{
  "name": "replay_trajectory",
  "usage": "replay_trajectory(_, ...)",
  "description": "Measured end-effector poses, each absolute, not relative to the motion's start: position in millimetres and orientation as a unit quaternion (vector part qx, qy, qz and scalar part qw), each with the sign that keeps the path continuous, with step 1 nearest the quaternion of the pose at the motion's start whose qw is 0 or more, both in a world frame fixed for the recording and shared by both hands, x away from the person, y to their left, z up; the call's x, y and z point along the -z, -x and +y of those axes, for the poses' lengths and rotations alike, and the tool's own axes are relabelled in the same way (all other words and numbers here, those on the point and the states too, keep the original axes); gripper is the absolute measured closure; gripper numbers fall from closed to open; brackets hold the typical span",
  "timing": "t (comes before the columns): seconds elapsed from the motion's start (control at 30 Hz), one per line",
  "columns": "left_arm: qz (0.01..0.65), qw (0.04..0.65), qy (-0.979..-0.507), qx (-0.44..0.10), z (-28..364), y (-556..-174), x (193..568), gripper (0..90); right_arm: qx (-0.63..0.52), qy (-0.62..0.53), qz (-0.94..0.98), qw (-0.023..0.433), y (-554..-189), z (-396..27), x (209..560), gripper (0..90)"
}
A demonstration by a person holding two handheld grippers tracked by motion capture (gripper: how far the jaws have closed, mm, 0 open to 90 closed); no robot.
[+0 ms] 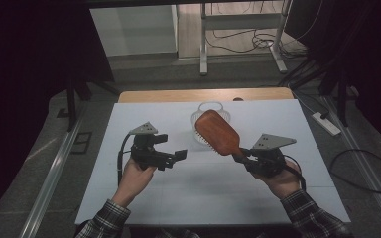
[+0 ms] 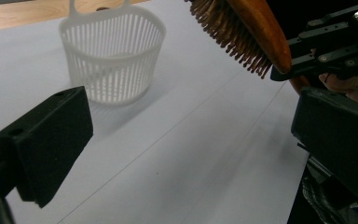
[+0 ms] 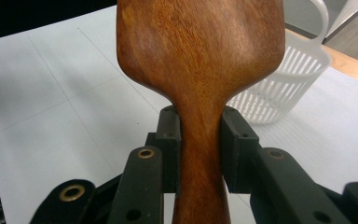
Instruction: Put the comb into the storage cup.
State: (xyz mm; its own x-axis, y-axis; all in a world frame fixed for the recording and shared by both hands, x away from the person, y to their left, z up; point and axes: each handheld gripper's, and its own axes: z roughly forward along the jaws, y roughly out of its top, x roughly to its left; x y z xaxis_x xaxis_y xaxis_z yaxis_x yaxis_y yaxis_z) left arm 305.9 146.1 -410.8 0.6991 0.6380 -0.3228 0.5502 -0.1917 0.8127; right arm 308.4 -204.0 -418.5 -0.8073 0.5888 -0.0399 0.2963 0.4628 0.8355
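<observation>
Dim room; grey floor (image 1: 144,74) w/ cables (image 1: 238,42); metal desk legs (image 1: 203,39); power strip (image 1: 326,123) at right.

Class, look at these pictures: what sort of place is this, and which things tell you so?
Probably a lab or recording workspace, not a home: a white-covered table on a bare grey floor, loose cables around metal frame legs, and a power strip lying beside the table.

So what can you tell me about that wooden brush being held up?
The hairbrush is a paddle type of reddish-brown, glossy wood with visible grain. A broad rounded head narrows into a handle, and rows of brownish bristles line its underside, facing down toward the table. It hangs in the air, tilted, its head near and above the white slatted basket without touching it. The right gripper clamps its handle between two black fingers; nothing else touches it.
</observation>
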Motion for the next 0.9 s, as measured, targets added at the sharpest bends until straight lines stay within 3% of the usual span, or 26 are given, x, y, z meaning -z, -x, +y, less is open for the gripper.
replay_trajectory(0.9,0.366,0.534,-0.762,-0.001,120.0,-318.7,416.8,0.0,-0.460,-0.246,0.838,0.162,-302.6,-184.6,422.8,71.4)
